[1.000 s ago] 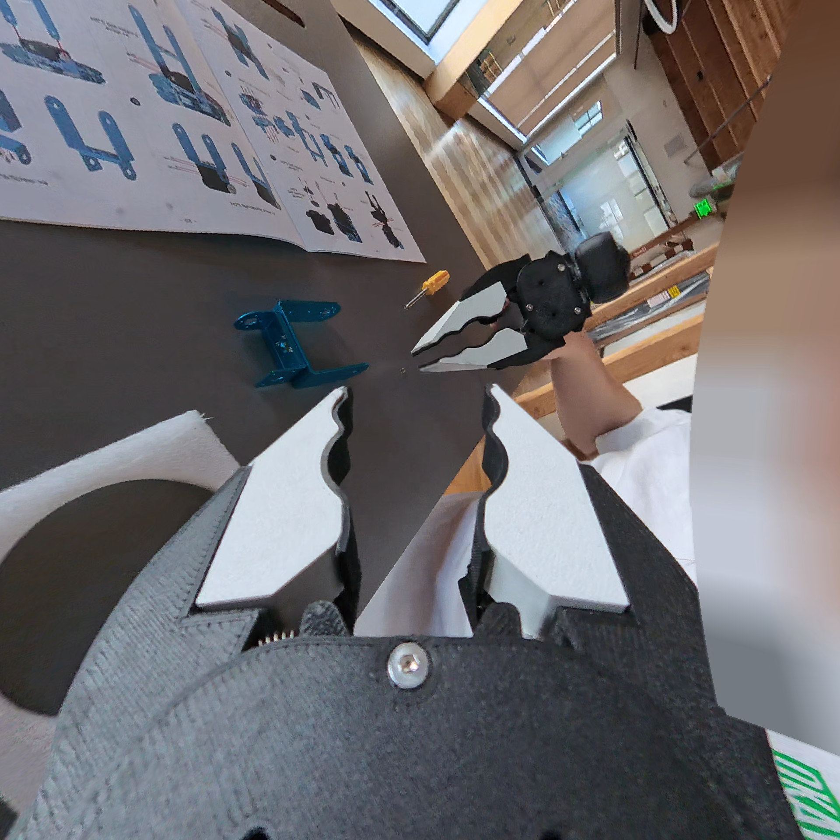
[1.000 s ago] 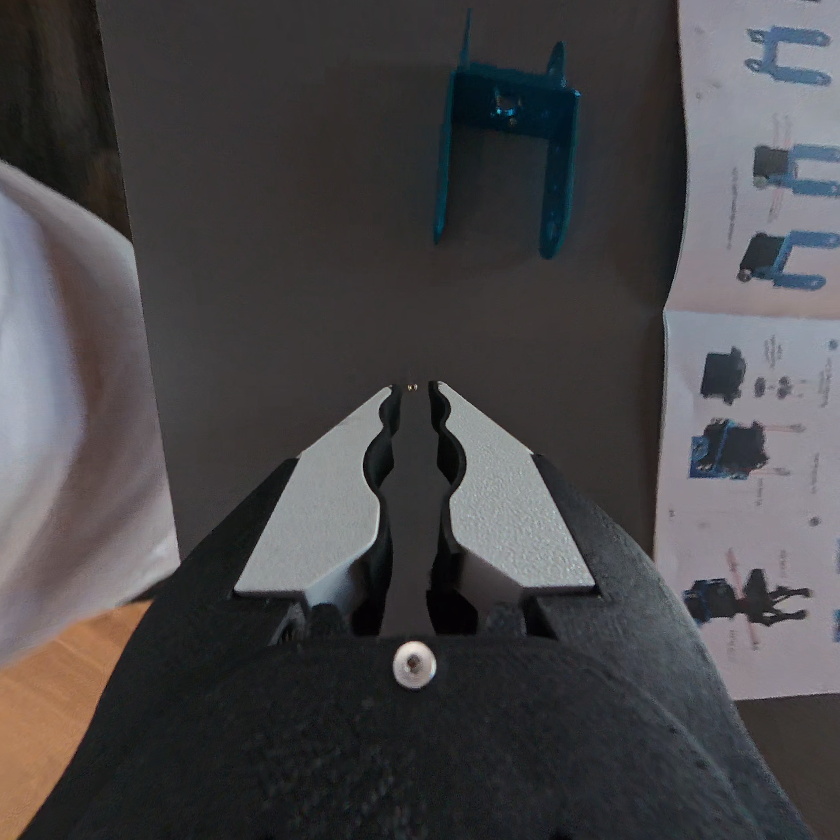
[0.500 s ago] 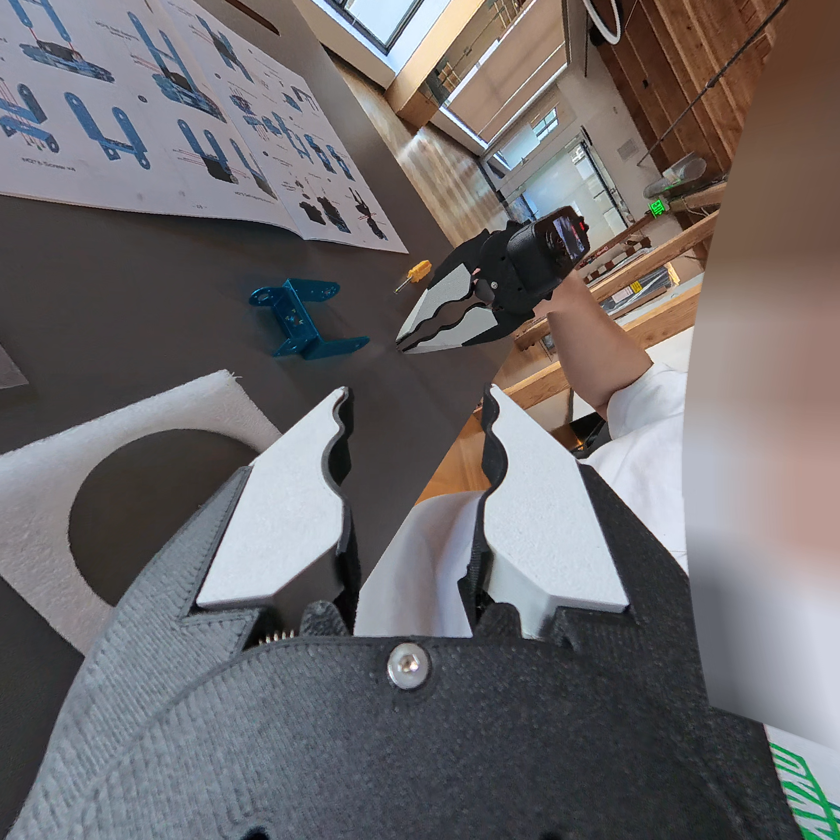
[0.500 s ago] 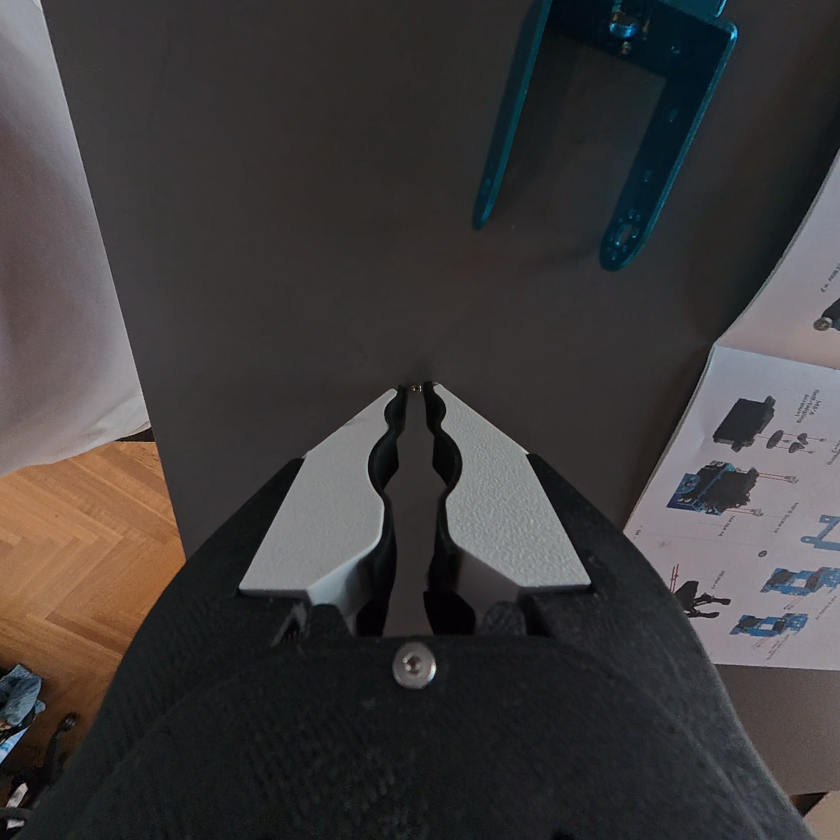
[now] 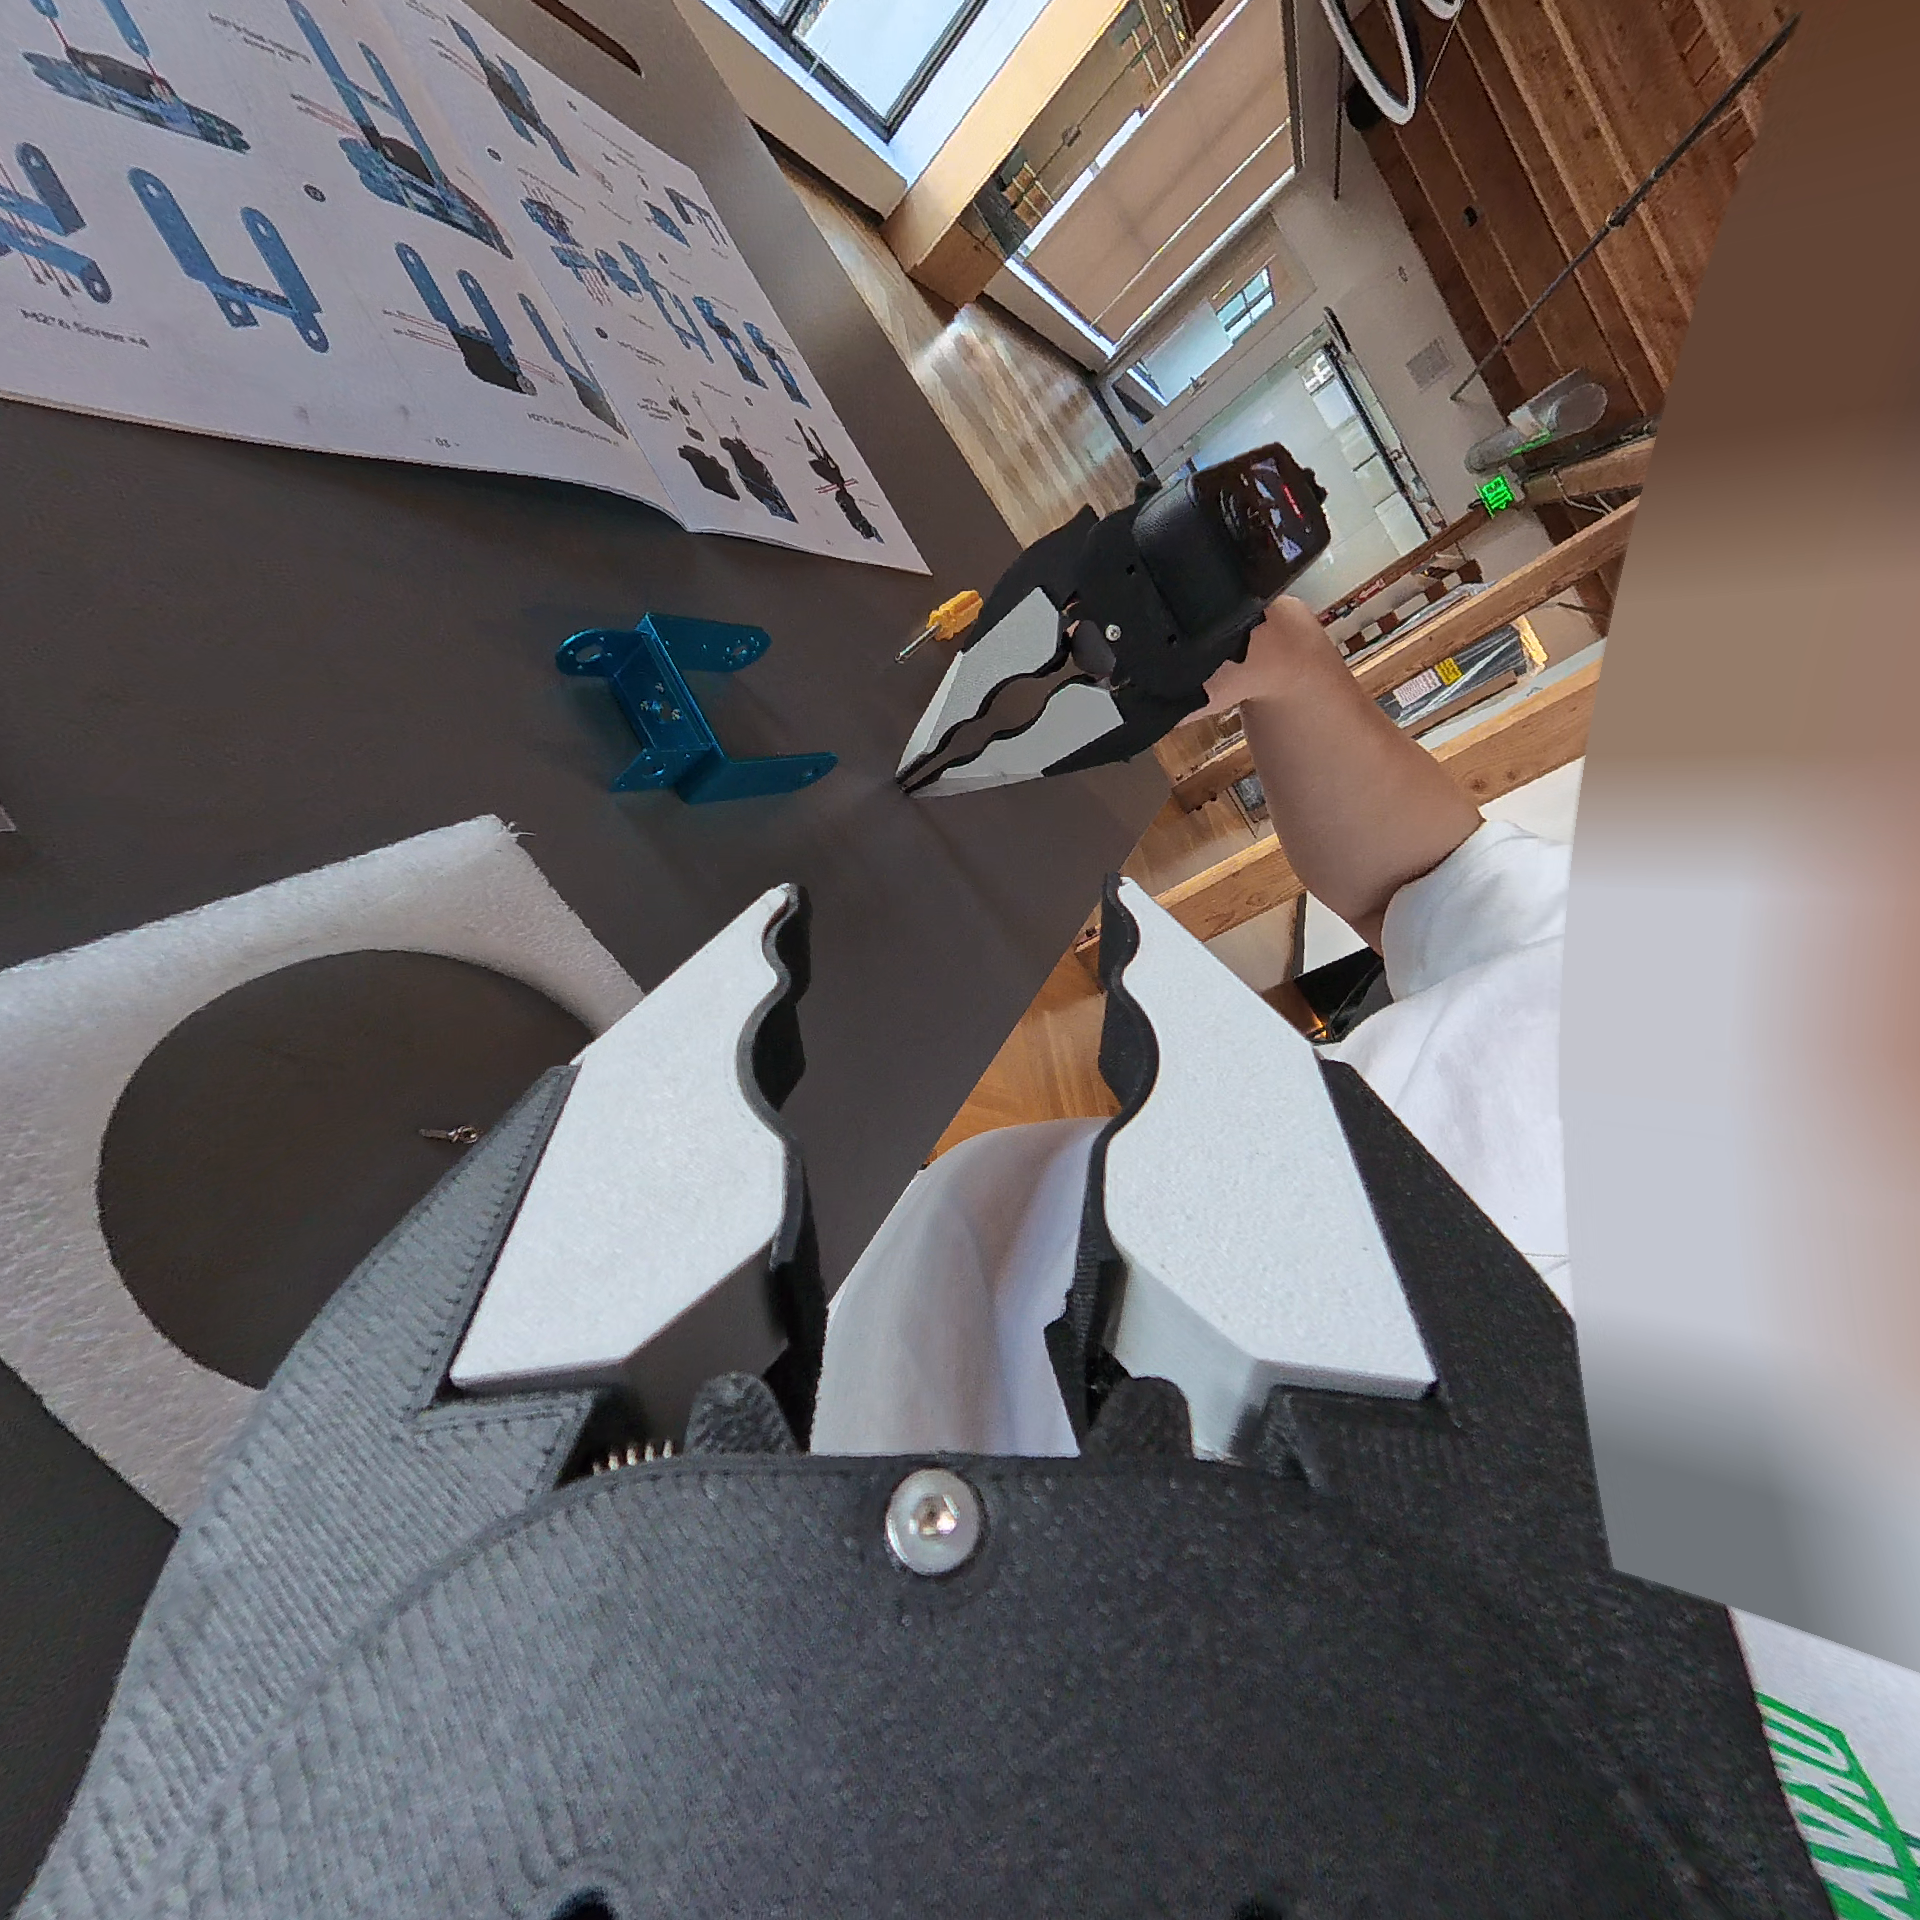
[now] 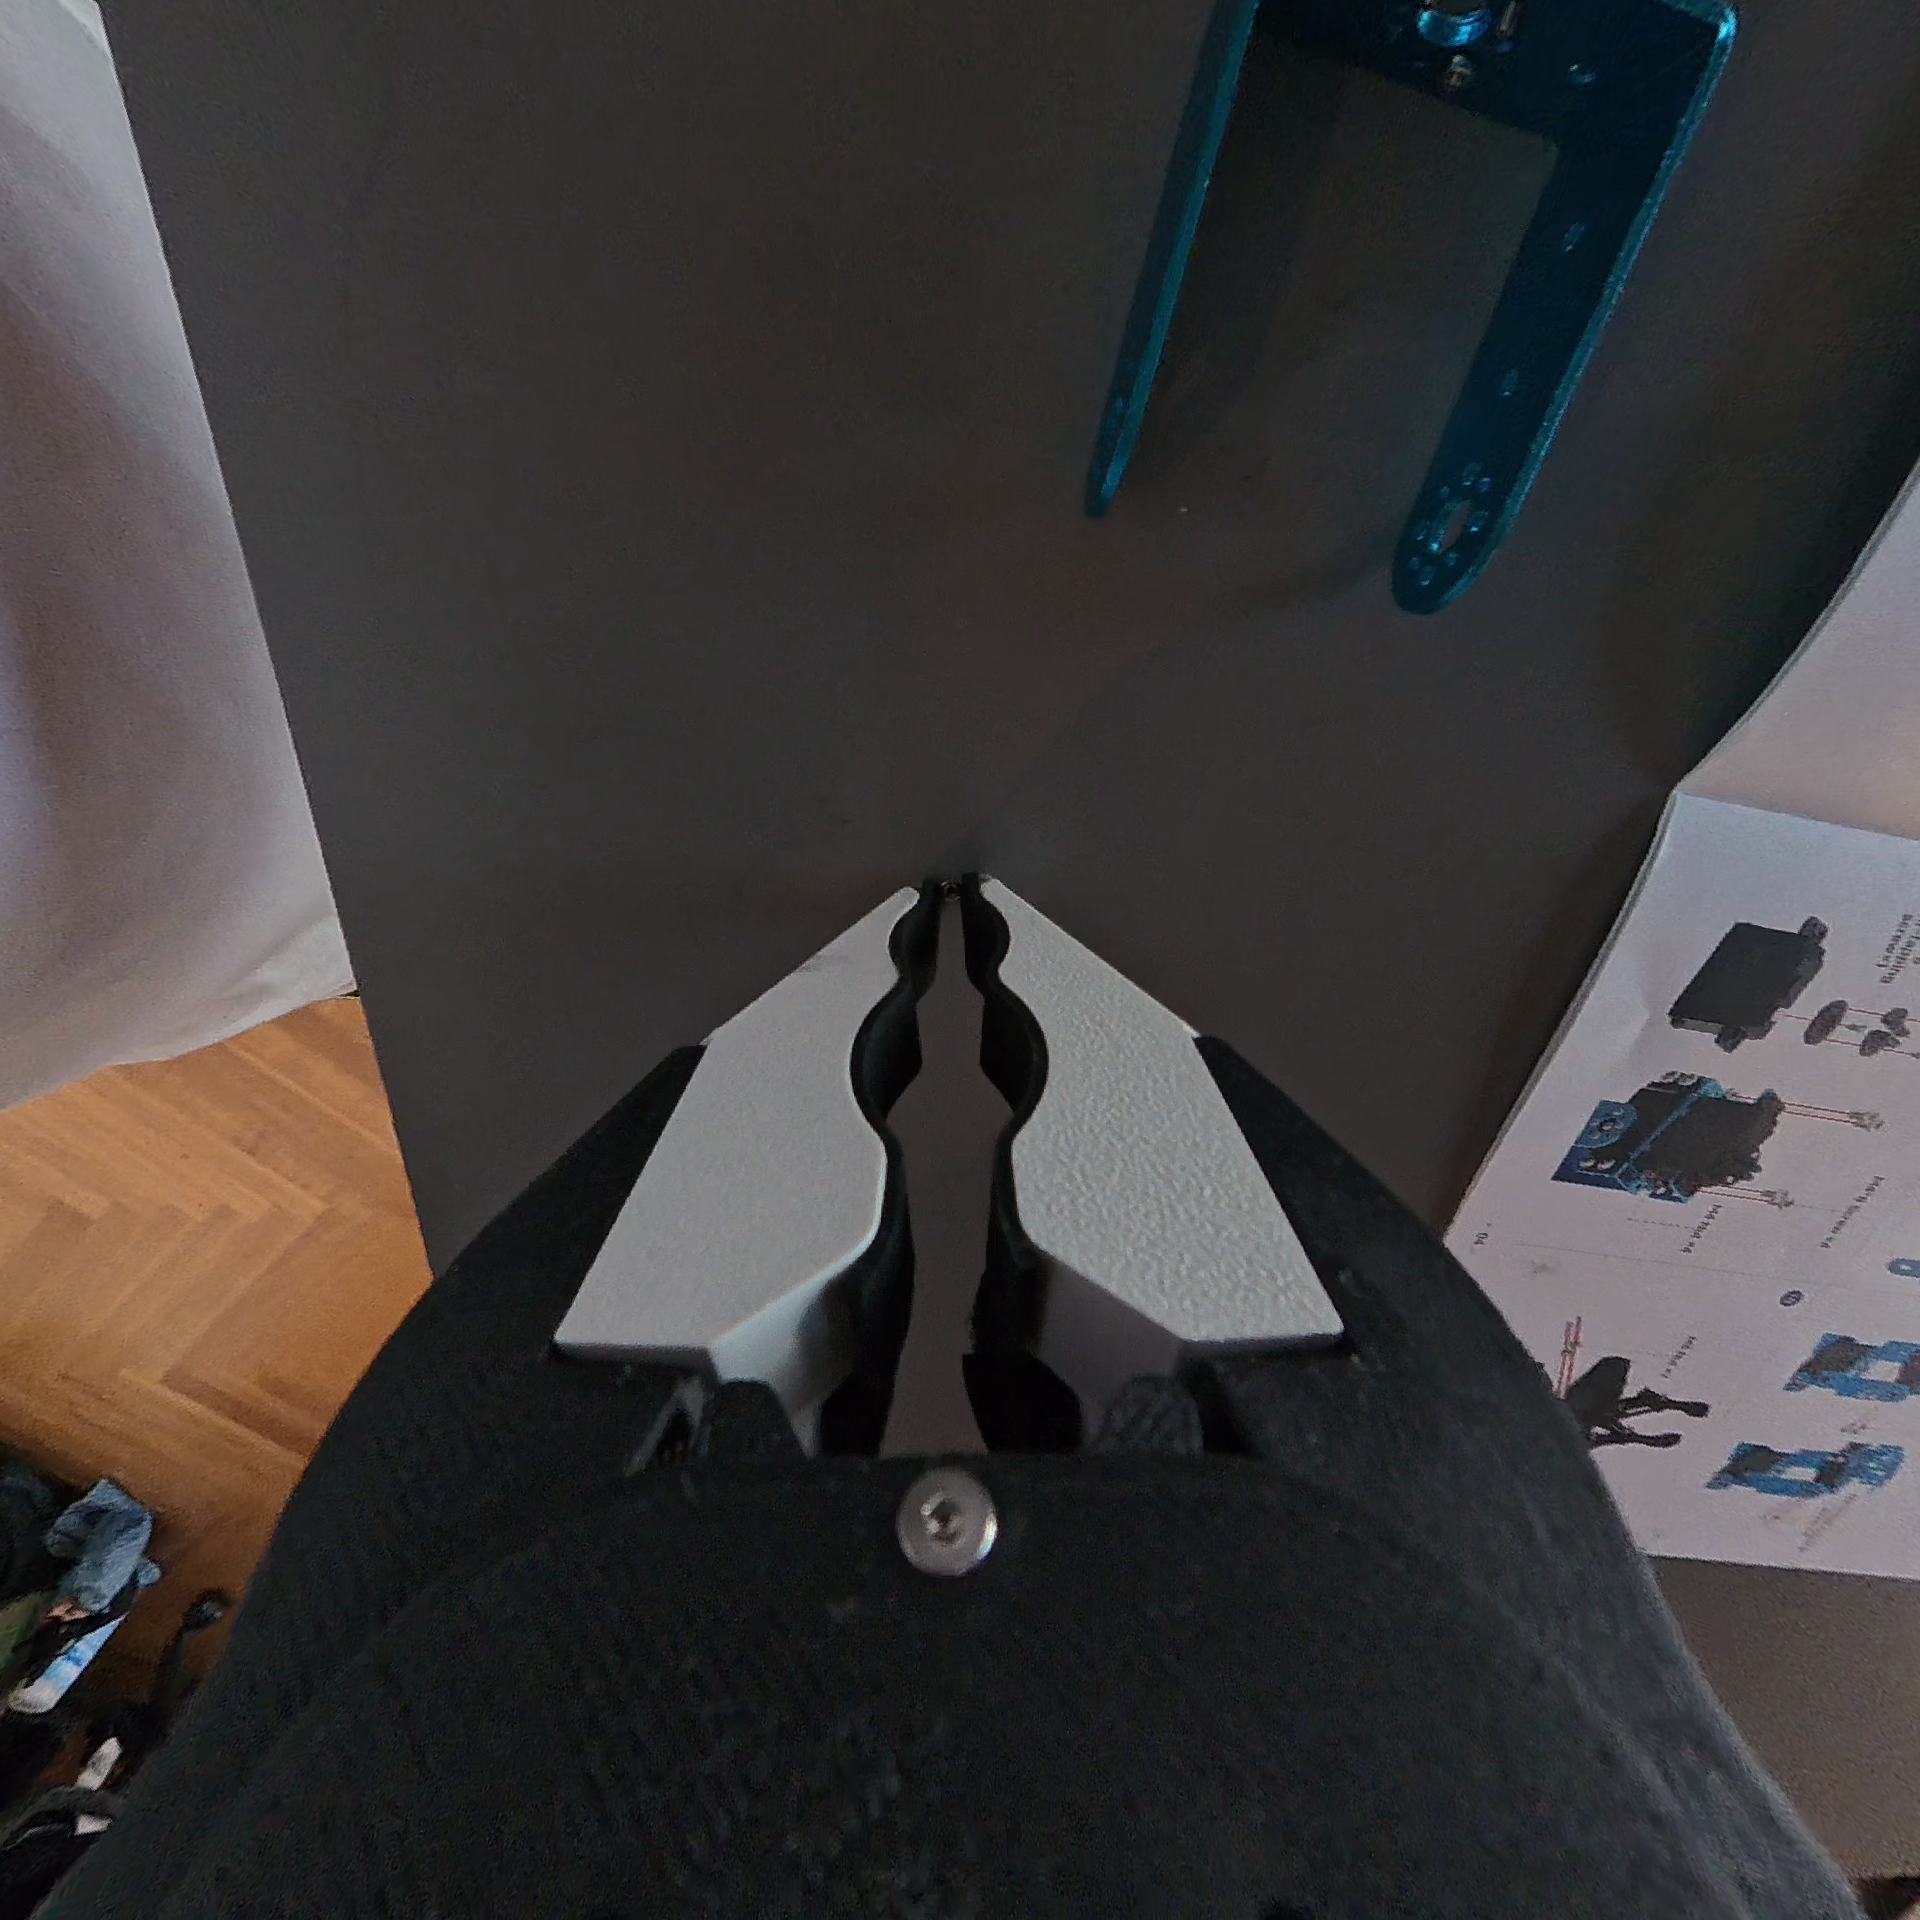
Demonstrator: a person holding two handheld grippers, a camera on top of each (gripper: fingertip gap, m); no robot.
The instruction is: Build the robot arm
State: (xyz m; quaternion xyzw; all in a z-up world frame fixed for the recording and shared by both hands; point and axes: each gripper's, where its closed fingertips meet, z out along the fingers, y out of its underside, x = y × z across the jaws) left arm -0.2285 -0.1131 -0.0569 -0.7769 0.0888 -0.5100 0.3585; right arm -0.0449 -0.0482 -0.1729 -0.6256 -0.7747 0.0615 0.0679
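Note:
My right gripper point(image 6: 948, 883) is shut on a tiny brass screw point(image 6: 949, 885), pinched at the very fingertips. The tips touch or nearly touch the dark table point(image 6: 675, 520). In the left wrist view the right gripper point(image 5: 904, 784) points down at the table, just right of a blue U-shaped metal bracket point(image 5: 675, 717). The bracket point(image 6: 1548, 364) lies ahead and to the right in the right wrist view. My left gripper point(image 5: 951, 894) is open and empty. It hovers above the table's near edge, beside a white foam sheet point(image 5: 312, 904).
An open instruction booklet point(image 5: 312, 260) lies at the far left and also shows in the right wrist view point(image 6: 1766, 1143). A small yellow screwdriver point(image 5: 951, 618) lies beyond the bracket. A tiny screw point(image 5: 449, 1135) lies in the foam's round hole. A person's forearm point(image 5: 1340, 769) holds the right gripper. My right fingertips sit around 25 centimetres from my left ones. From either gripper's tips it is about 12 centimetres to the blue U-shaped metal bracket point(image 5: 675, 717).
The right gripper's fingers have closed from a narrow gap onto the tiny screw, and it has tilted its tips down toward the table. The left gripper has drawn back slightly, staying open.

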